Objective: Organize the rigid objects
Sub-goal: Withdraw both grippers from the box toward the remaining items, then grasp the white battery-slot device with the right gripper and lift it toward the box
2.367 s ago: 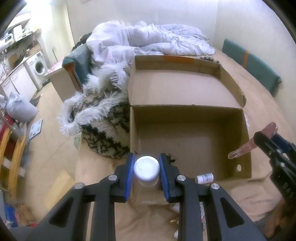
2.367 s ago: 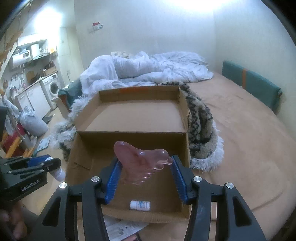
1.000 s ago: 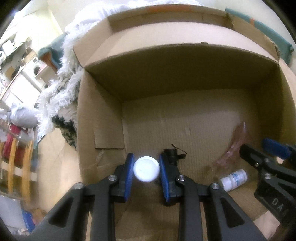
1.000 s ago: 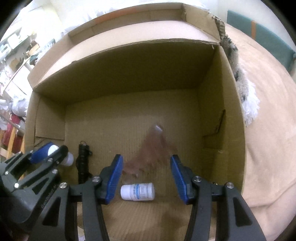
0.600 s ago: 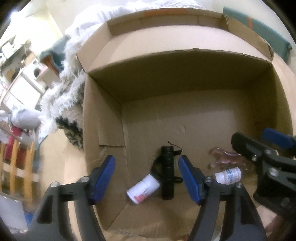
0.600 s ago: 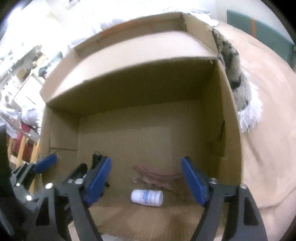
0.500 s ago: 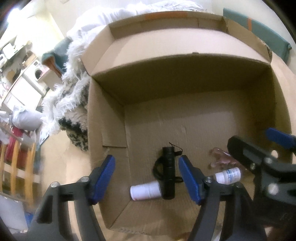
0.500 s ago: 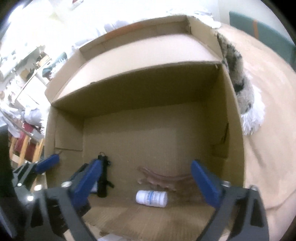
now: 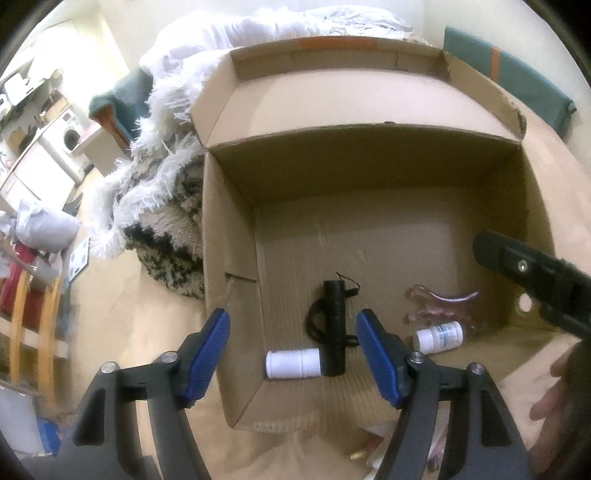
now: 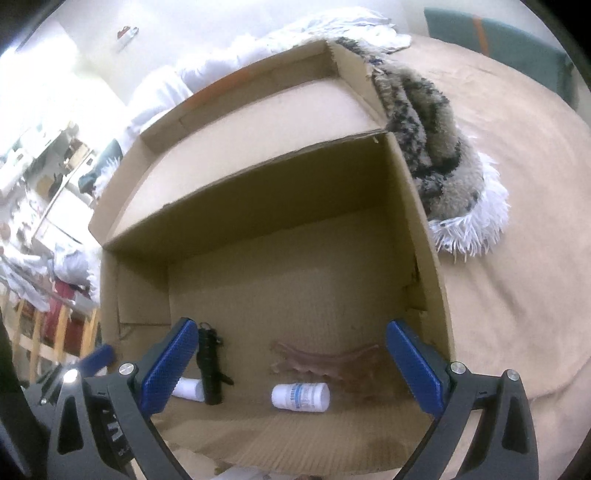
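Observation:
An open cardboard box (image 9: 229,236) (image 10: 424,229) stands on a bed. On its floor lie a plain white bottle (image 9: 292,363) (image 10: 189,388), a black flashlight-like tool (image 9: 334,314) (image 10: 209,363), a pink translucent foot-shaped piece (image 9: 441,301) (image 10: 325,360) and a white labelled pill bottle (image 9: 439,336) (image 10: 301,397). My left gripper (image 9: 293,356) is open and empty above the box's near left corner. My right gripper (image 10: 290,367) is open wide and empty above the near edge; its dark body also shows in the left wrist view (image 9: 535,273).
A shaggy black-and-white blanket (image 9: 162,206) (image 10: 436,155) and a white duvet (image 9: 258,33) lie beside and behind the box. The tan bed sheet (image 10: 517,184) spreads to the right. A washing machine (image 9: 68,138) and shelves stand at the far left.
Both grippers opened and let go: the white bottle dropped beside the black tool, the pink piece landed by the pill bottle. Both grippers have since pulled back and up from the box.

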`<action>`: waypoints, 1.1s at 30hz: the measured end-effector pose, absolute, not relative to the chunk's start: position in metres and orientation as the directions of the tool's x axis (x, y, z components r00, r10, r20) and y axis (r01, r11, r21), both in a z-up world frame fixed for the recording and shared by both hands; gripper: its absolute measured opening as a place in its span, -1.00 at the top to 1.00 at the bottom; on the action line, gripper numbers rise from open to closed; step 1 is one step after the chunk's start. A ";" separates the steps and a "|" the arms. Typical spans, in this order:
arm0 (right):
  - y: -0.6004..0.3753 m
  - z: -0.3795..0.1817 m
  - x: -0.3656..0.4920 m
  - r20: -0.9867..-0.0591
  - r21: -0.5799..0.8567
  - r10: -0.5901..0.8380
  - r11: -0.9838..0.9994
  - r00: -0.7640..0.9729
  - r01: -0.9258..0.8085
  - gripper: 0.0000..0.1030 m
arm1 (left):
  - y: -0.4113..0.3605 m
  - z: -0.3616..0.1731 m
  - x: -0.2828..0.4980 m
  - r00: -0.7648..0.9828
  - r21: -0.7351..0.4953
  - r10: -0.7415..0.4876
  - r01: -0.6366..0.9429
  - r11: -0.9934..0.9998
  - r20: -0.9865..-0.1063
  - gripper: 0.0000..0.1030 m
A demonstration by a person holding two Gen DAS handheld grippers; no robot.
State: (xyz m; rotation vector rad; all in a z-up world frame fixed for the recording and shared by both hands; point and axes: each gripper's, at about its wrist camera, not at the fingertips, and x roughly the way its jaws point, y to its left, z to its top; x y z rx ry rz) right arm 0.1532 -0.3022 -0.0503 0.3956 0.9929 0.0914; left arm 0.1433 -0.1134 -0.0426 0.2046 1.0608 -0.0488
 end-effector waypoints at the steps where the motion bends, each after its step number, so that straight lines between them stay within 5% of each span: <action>1: -0.303 -0.049 0.152 -0.795 0.366 0.252 0.924 0.551 0.106 -1.00 | -0.113 -0.040 0.141 0.493 0.144 0.057 0.139 0.980 -0.868 -0.33; 33: -0.286 -0.058 0.044 -0.814 0.440 0.333 0.888 0.476 0.133 -1.00 | 0.018 -0.042 0.053 0.445 -0.060 0.010 -0.143 0.988 -0.895 -0.33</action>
